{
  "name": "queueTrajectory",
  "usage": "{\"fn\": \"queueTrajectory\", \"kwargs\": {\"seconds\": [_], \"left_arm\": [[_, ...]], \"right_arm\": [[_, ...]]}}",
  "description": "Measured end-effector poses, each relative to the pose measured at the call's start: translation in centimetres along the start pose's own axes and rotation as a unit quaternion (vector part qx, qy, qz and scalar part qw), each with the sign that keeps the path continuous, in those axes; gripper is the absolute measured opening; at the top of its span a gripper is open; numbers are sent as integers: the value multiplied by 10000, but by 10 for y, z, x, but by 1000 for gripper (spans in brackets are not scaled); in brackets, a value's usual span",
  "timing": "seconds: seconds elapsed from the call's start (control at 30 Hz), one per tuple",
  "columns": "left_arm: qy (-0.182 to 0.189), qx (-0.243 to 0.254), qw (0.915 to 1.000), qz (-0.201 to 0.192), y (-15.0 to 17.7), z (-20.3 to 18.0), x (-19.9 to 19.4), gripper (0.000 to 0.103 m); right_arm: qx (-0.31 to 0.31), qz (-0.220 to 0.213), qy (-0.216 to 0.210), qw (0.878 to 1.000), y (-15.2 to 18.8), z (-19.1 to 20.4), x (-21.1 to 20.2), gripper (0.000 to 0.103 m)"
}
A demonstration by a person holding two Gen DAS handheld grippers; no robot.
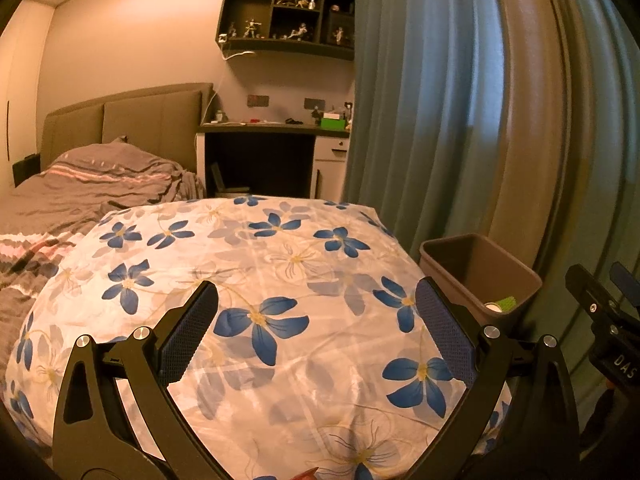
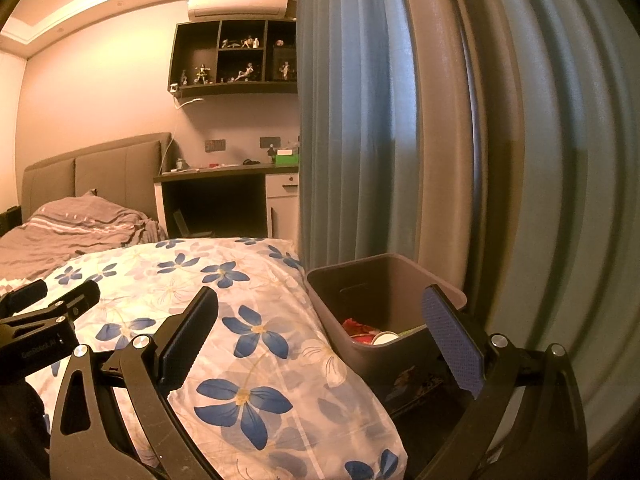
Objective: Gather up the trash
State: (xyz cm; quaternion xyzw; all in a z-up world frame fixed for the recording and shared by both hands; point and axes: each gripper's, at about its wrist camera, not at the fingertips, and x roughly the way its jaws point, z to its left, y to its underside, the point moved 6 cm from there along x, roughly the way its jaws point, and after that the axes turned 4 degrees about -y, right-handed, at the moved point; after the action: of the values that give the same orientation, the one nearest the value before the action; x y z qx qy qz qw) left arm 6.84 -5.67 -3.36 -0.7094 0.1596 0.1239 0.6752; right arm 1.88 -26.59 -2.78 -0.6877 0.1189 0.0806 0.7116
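While wide open, both claws (2) hold nothing: left claw [image 1: 316, 336], right claw [image 2: 320, 340].

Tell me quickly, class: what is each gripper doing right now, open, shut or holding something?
Left gripper: open, holding nothing, above the flowered cloth.
Right gripper: open, holding nothing, near the trash bin.

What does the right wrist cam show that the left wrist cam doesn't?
Right wrist only: red trash in the bin, the bin's handle slot, and the left gripper at its left edge.

Left wrist only: a green item in the bin, and the right gripper at its right edge.

Both: the brown bin beside the blue-flowered pillow, a round white lid-like piece inside, the teal curtain, the bed, desk and figurine shelf. Each view's own gripper is open and empty.
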Motion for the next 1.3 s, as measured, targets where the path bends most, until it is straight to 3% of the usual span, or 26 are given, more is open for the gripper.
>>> {"fn": "queueTrajectory", "kwargs": {"seconds": [1.3], "left_arm": [[38, 7, 10000, 51, 0, -6, 0, 97]], "right_arm": [[1, -27, 36, 10000, -4, -8, -2, 97]]}}
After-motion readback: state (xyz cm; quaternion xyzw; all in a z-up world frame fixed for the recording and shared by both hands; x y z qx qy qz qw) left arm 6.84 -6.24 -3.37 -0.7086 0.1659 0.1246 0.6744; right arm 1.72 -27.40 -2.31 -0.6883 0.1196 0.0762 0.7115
